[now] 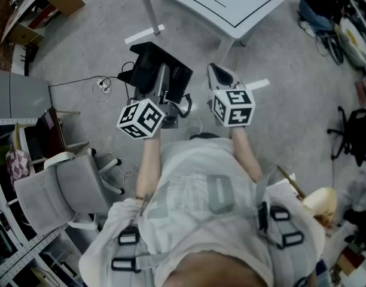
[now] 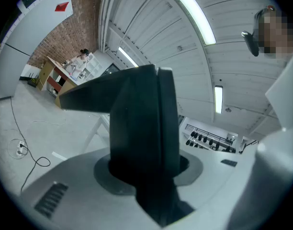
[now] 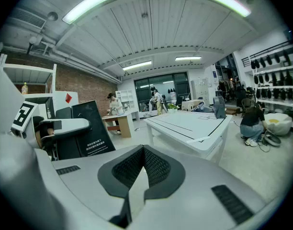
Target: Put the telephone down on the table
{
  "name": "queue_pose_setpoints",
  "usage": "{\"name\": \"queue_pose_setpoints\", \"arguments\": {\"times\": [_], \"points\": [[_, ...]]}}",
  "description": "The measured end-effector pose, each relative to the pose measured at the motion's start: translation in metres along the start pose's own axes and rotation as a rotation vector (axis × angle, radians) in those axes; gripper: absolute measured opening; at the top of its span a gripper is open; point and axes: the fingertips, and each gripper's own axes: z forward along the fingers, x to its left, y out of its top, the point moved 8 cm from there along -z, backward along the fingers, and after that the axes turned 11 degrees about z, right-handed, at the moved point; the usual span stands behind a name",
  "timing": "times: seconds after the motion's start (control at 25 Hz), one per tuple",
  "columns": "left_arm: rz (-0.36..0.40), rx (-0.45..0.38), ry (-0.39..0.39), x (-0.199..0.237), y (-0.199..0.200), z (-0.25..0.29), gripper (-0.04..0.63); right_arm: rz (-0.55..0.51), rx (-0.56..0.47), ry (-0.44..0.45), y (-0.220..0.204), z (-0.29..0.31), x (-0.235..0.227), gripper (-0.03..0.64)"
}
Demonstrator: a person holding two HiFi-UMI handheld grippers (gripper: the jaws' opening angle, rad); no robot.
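A black telephone (image 1: 161,69), a flat dark slab, stands up between the jaws of my left gripper (image 1: 165,88), which is shut on it. In the left gripper view the telephone (image 2: 141,128) fills the middle and hides the jaw tips of the left gripper (image 2: 146,174). My right gripper (image 1: 219,75) is held beside it, a little to the right, shut with nothing in it. In the right gripper view the ribbed pads (image 3: 156,166) of the right gripper (image 3: 142,169) meet. The white table (image 1: 231,5) stands ahead, beyond both grippers, and shows as the white table (image 3: 192,126) in the right gripper view.
A grey office chair (image 1: 63,187) is close at my left. A cable with a power strip (image 1: 102,85) lies on the floor ahead left. Bags and a black stand (image 1: 353,130) crowd the right. A black sign board (image 3: 91,128) stands left of the table.
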Motion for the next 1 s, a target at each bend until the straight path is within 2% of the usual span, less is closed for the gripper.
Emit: {"name": "queue_pose_setpoints", "arguments": {"times": [0.32,0.44,0.6,1.0], "points": [[0.017,0.007,0.0,0.004,0.005,0.002,0.16,-0.028,-0.001,0.025,0.002,0.008,0.011,0.006],[-0.004,0.002,0.006,0.01,0.006,0.002,0.16,-0.037,-0.003,0.03,0.003,0.01,0.013,0.006],[-0.036,-0.001,0.009,0.015,0.005,0.005,0.16,0.0,-0.013,0.044,0.004,0.016,0.01,0.008],[-0.031,-0.001,0.033,0.021,0.008,0.034,0.16,0.008,-0.051,0.085,0.019,0.036,-0.008,0.008]]}}
